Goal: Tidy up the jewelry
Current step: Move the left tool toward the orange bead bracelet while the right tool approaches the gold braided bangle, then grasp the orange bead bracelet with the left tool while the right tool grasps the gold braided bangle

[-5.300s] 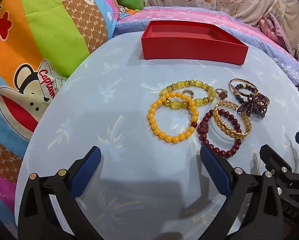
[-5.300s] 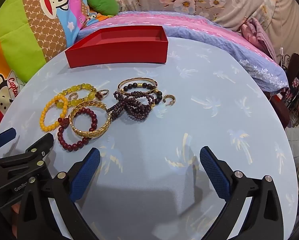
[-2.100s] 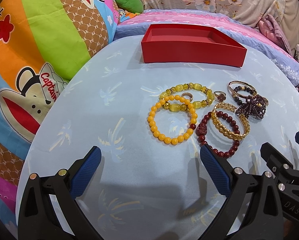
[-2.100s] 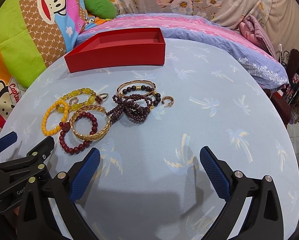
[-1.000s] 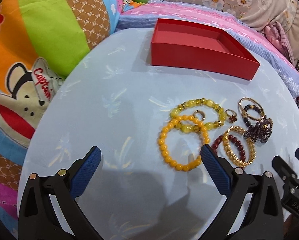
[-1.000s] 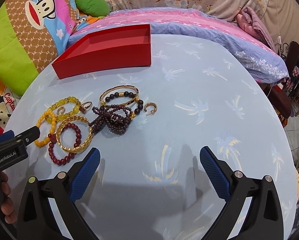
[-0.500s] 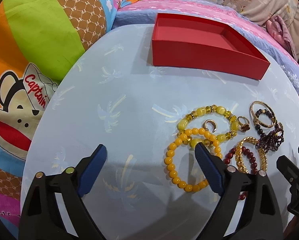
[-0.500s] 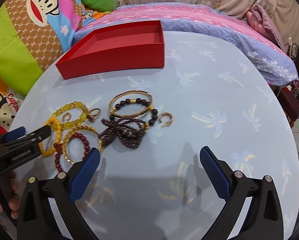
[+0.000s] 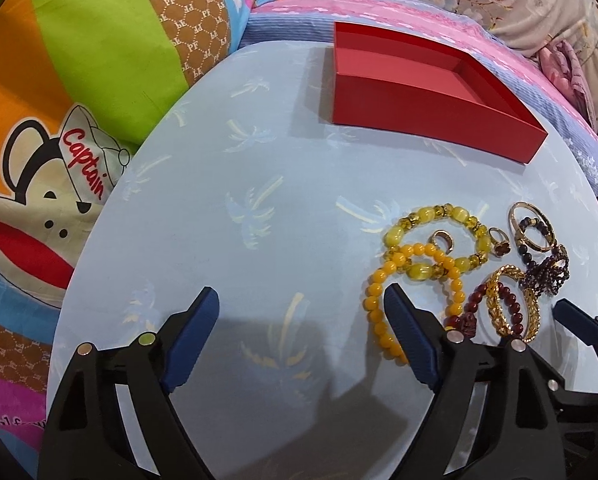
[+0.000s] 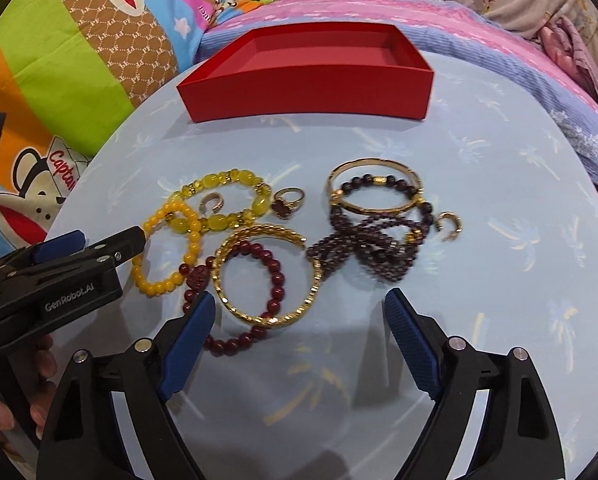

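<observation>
Both grippers, left (image 9: pixel 301 334) and right (image 10: pixel 299 330), hover with jaws spread wide and hold nothing. The jewelry pile (image 10: pixel 295 236) lies on the blue tablecloth (image 9: pixel 259 200) just in front of the empty red tray (image 10: pixel 307 88). The gold chain bangle (image 10: pixel 265 276) sits nearest the right gripper, overlapping the dark red bead bracelet (image 10: pixel 275 276).

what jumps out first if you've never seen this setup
A tangle of bracelets and rings lies mid-table, gold, yellow and dark red overlapping. Behind it sits an empty red tray near the far edge. Both the left gripper and right gripper hang open over the blue tablecloth.
</observation>
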The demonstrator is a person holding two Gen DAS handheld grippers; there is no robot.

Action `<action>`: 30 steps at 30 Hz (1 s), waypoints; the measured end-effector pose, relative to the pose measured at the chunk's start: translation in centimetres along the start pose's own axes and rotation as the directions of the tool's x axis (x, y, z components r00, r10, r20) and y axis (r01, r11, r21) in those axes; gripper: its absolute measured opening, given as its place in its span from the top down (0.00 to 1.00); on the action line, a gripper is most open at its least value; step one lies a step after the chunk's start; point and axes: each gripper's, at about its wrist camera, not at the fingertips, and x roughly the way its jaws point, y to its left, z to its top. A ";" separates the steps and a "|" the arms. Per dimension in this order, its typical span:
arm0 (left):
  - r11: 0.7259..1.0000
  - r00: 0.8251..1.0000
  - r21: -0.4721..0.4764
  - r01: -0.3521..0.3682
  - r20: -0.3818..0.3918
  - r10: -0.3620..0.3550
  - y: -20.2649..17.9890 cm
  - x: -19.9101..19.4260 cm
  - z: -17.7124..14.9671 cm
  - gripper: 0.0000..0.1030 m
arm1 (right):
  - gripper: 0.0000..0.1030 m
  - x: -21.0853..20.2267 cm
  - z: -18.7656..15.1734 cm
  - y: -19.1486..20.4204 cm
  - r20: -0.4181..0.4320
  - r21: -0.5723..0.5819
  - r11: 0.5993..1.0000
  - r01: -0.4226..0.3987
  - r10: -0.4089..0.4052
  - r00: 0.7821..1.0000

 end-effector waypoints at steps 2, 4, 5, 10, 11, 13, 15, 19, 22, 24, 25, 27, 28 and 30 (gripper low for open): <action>1.000 1.000 -0.006 0.001 -0.002 -0.001 0.3 0.0 -0.1 0.20 | 0.20 0.3 0.3 0.4 0.006 -0.010 1.000 0.007 -0.007 1.000; 1.000 1.000 -0.008 0.001 -0.001 -0.001 0.5 -0.1 0.0 0.19 | 0.21 0.6 0.7 0.7 0.009 -0.012 1.000 0.008 -0.008 1.000; 1.000 1.000 -0.008 0.001 -0.001 -0.001 0.5 0.0 0.0 0.19 | 0.23 0.7 0.9 0.8 0.011 -0.013 1.000 0.009 -0.009 1.000; 1.000 1.000 -0.011 0.006 -0.005 -0.006 0.5 0.0 0.2 0.19 | 0.41 0.9 1.4 1.0 0.028 -0.031 0.999 0.027 -0.026 0.999; 1.000 1.000 -0.010 0.008 -0.005 -0.008 0.5 0.0 0.3 0.19 | 0.42 0.8 1.4 0.8 0.029 -0.029 0.999 0.021 -0.020 0.999; 1.000 1.000 -0.007 0.016 -0.007 -0.016 0.3 0.0 0.2 0.19 | 0.43 0.5 1.3 0.4 0.029 -0.024 1.000 0.008 -0.008 1.000; 1.000 1.000 -0.004 0.027 -0.008 -0.027 -0.1 -0.2 0.1 0.19 | 0.43 0.0 1.1 -0.2 0.030 -0.015 1.000 -0.002 0.003 1.000; 0.999 0.999 0.011 0.040 -0.008 -0.040 -1.0 -0.3 0.0 0.19 | 0.43 -1.4 0.7 -1.4 0.040 -0.003 1.000 -0.003 0.003 0.999; 0.999 0.999 0.027 0.046 -0.008 -0.046 -1.8 -0.2 -0.1 0.19 | 0.43 -2.4 0.4 -1.9 0.053 0.000 1.000 0.002 -0.002 0.999; 0.998 0.999 0.037 0.044 -0.004 -0.043 -2.3 -0.1 -0.2 0.19 | 0.43 -2.8 0.2 -2.2 0.053 0.001 1.000 0.000 0.000 0.999; 0.998 0.999 0.040 0.042 -0.006 -0.042 -2.5 0.1 -0.2 0.19 | 0.43 -2.9 0.2 -2.3 0.052 0.003 1.000 -0.003 0.002 0.999; 0.998 0.999 0.037 0.046 -0.006 -0.046 -2.5 0.3 -0.1 0.19 | 0.43 -3.3 -0.1 -2.4 0.051 0.007 1.000 -0.012 0.011 0.999; 0.998 0.999 0.035 0.047 -0.005 -0.047 -2.5 0.4 0.0 0.20 | 0.43 -3.4 -0.2 -2.5 0.051 0.007 1.000 -0.015 0.014 0.999; 0.998 0.999 0.037 0.050 -0.001 -0.050 -2.6 0.6 0.1 0.23 | 0.43 -3.7 -0.3 -2.5 0.050 0.006 1.000 -0.024 0.024 0.998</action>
